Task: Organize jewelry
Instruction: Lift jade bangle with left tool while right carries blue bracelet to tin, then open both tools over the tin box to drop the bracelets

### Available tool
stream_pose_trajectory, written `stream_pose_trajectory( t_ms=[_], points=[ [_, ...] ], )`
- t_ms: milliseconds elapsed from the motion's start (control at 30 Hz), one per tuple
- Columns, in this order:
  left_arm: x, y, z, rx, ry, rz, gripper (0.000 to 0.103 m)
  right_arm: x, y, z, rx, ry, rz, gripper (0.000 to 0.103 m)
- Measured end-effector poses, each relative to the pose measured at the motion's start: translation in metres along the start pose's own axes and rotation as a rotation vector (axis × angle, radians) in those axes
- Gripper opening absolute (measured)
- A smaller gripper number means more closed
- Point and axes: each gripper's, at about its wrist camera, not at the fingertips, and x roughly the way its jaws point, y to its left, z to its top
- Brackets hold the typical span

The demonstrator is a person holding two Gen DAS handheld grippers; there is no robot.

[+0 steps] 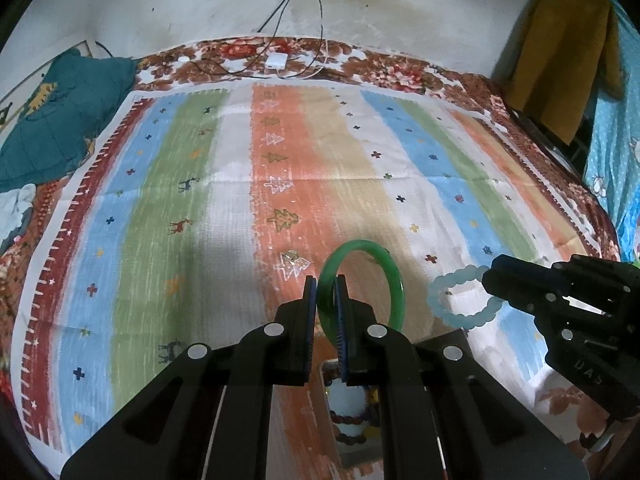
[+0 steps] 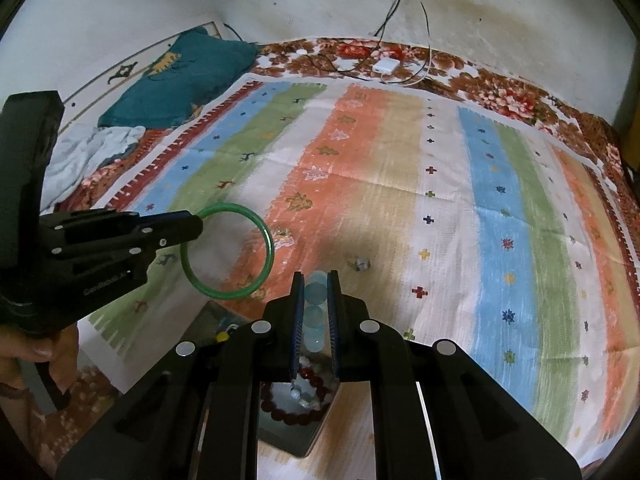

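Observation:
My left gripper (image 1: 326, 284) is shut on a green bangle (image 1: 394, 280), held upright above the striped cloth; it also shows in the right wrist view (image 2: 266, 236). My right gripper (image 2: 316, 278) is shut on a pale blue bead bracelet (image 2: 314, 294), which shows as a ring in the left wrist view (image 1: 440, 308). Below both grippers stands a mirrored jewelry tray (image 2: 280, 436) holding a dark red bead bracelet (image 2: 280, 414) and other beads; it also shows in the left wrist view (image 1: 346, 400). A small grey piece (image 2: 361, 264) lies on the cloth.
A striped cloth (image 1: 240, 208) covers a floral bedspread (image 1: 400, 72). A teal pillow (image 1: 60, 120) lies far left. A white charger (image 1: 276, 61) with cables sits at the far edge by the wall. Hanging clothes (image 1: 560, 60) are on the right.

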Motion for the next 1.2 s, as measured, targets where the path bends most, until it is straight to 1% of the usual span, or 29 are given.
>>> stream_pose_trajectory(
  t_ms=[267, 400, 700, 767, 867, 900, 933, 967, 1000, 1033, 1067, 1100, 1133, 1167, 1200],
  points=[
    [-0.014, -0.008, -0.011, 0.019, -0.016, -0.017, 0.009, -0.007, 0.004, -0.016, -0.004, 0.019, 0.016, 0.012],
    [-0.018, -0.012, -0.019, 0.029, -0.014, -0.016, 0.009, -0.013, 0.009, -0.022, -0.009, 0.015, 0.031, 0.012],
    [-0.023, -0.014, -0.035, 0.033, -0.005, -0.014, 0.009, -0.014, 0.012, -0.034, -0.006, 0.04, 0.059, 0.012],
    [-0.023, -0.014, -0.036, 0.034, 0.002, -0.021, 0.009, -0.012, 0.013, -0.037, -0.002, 0.051, 0.068, 0.012],
    [-0.015, -0.012, -0.04, 0.003, 0.062, -0.076, 0.011, -0.006, 0.012, -0.04, 0.006, 0.082, 0.107, 0.012],
    [-0.011, -0.011, -0.042, -0.008, 0.08, -0.076, 0.012, -0.004, 0.011, -0.041, 0.017, 0.089, 0.114, 0.013],
    [-0.008, -0.011, -0.043, -0.008, 0.089, -0.058, 0.021, -0.003, 0.01, -0.041, 0.023, 0.091, 0.109, 0.013],
    [-0.005, -0.01, -0.044, -0.006, 0.096, -0.04, 0.032, -0.003, 0.009, -0.04, 0.023, 0.088, 0.098, 0.019],
    [-0.004, -0.008, -0.044, -0.008, 0.094, -0.027, 0.035, -0.004, 0.008, -0.039, 0.024, 0.078, 0.078, 0.033],
    [-0.005, -0.006, -0.044, -0.017, 0.089, -0.022, 0.038, -0.005, 0.007, -0.039, 0.022, 0.07, 0.064, 0.038],
    [-0.005, -0.003, -0.043, -0.026, 0.086, -0.019, 0.04, -0.004, 0.006, -0.038, 0.021, 0.065, 0.05, 0.042],
    [-0.005, 0.001, -0.042, -0.035, 0.083, -0.013, 0.043, -0.004, 0.005, -0.038, 0.023, 0.066, 0.048, 0.042],
    [-0.005, 0.003, -0.042, -0.039, 0.079, -0.005, 0.05, -0.002, 0.004, -0.038, 0.026, 0.069, 0.047, 0.043],
    [-0.003, 0.006, -0.041, -0.043, 0.078, 0.004, 0.055, 0.001, 0.002, -0.038, 0.027, 0.074, 0.042, 0.046],
    [-0.002, 0.008, -0.04, -0.046, 0.082, 0.008, 0.056, 0.003, 0.001, -0.037, 0.028, 0.076, 0.034, 0.05]
  ],
)
